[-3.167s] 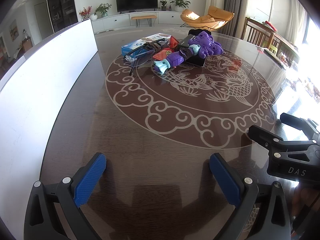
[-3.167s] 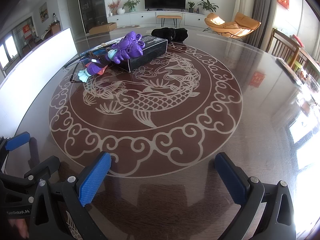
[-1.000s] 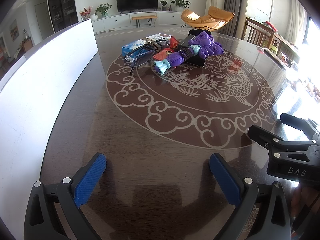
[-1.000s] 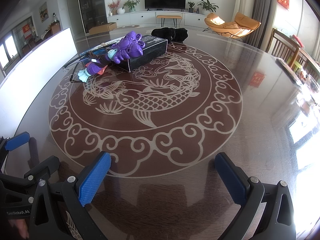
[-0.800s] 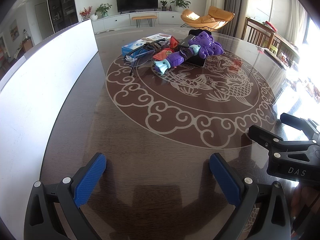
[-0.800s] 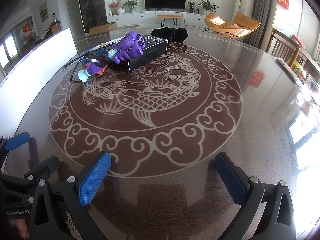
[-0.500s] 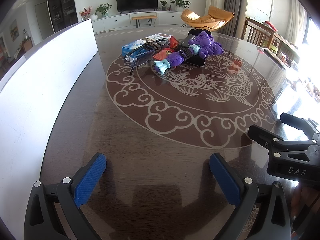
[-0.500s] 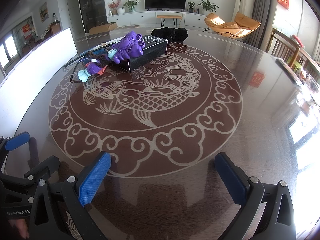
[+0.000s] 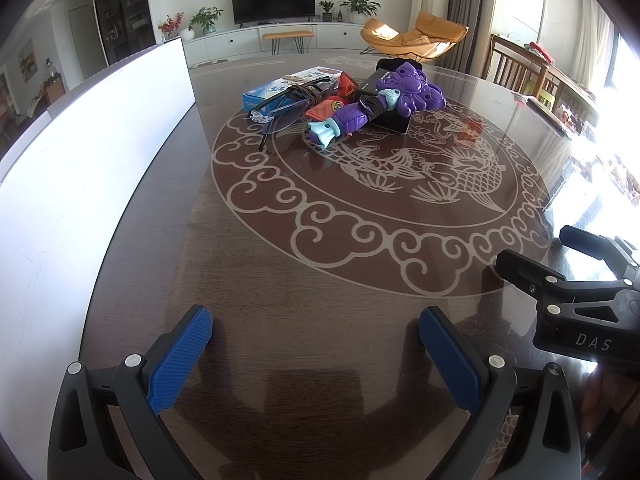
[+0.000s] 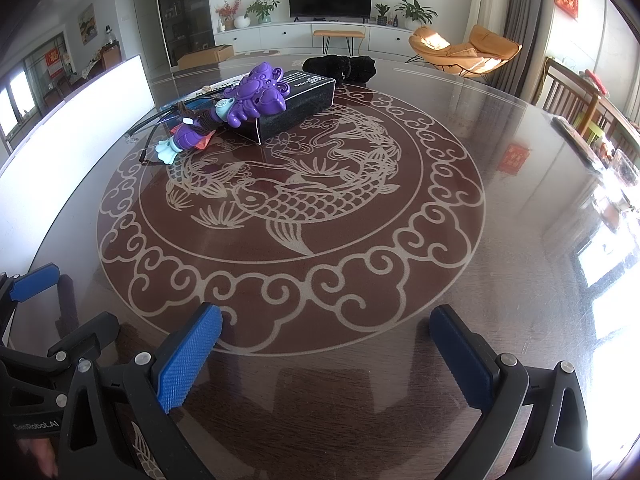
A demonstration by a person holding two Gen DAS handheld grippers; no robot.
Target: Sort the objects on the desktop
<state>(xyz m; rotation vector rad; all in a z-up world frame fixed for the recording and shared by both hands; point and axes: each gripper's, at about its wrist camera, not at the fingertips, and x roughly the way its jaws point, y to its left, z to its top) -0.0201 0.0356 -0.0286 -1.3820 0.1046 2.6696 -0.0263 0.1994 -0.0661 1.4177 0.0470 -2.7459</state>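
A heap of objects lies at the far side of the round dark table. A purple toy leans on a black box. Beside them lie glasses, a blue and white box and a red packet. A black cloth bundle sits behind the box. My left gripper stands open near the table's front edge, far from the heap. My right gripper is open too, with nothing between its fingers. Each gripper shows at the edge of the other's view.
A long white board stands along the table's left edge. Wooden chairs stand at the far right. The table's middle bears a fish and cloud pattern. A living room with a television lies beyond.
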